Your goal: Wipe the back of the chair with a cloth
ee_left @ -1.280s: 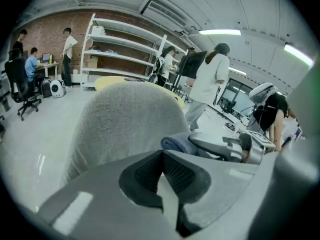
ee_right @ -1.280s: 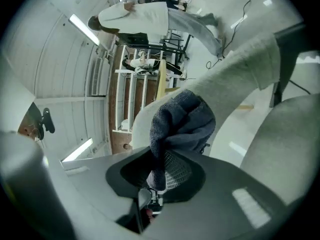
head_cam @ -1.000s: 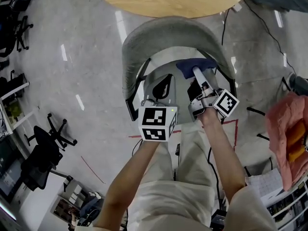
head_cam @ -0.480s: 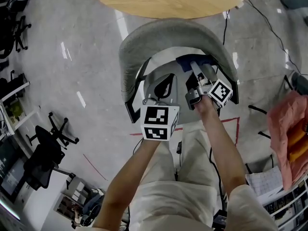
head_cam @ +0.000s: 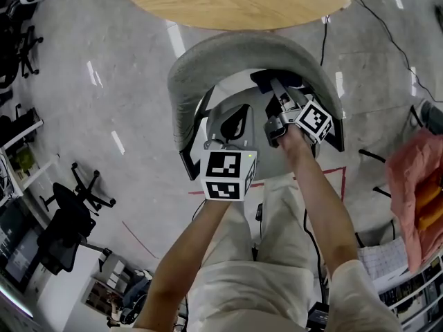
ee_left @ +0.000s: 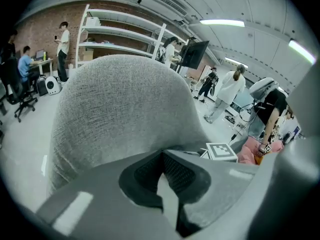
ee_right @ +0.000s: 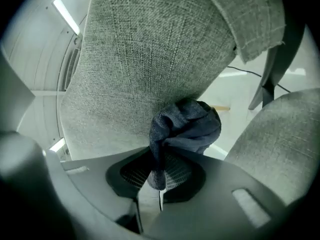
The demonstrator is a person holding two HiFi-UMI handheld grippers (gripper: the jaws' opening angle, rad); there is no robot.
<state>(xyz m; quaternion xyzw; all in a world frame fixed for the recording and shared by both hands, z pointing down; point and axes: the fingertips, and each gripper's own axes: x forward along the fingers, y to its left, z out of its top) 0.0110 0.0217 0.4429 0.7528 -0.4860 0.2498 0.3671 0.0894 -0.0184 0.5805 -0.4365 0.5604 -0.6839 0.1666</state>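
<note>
Now my R gripper [ee_right: 159, 179] pinches cloth [ee_right: 186, 125] by thin fold at chair back [ee_right: 150, 54]; hard rubbing could tug it free. L gripper [ee_left: 163, 180] jaws together, empty.

chair [head_cam: 208, 61]: grey, flecked weave (seat the same) | cloth [ee_right: 186, 126]: dark blue | table [head_cam: 235, 2] beyond chair: pale wood grain | marker cube [head_cam: 227, 175] before chair: black-and-white squares | tape line [head_cam: 333, 173] right of chair: red | bundle [head_cam: 405, 178] far right of chair: pink, orange

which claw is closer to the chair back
Right. The right claw, shut on the cloth, is up at the chair back; the left claw, shut and empty, sits further off, over the seat.
</note>
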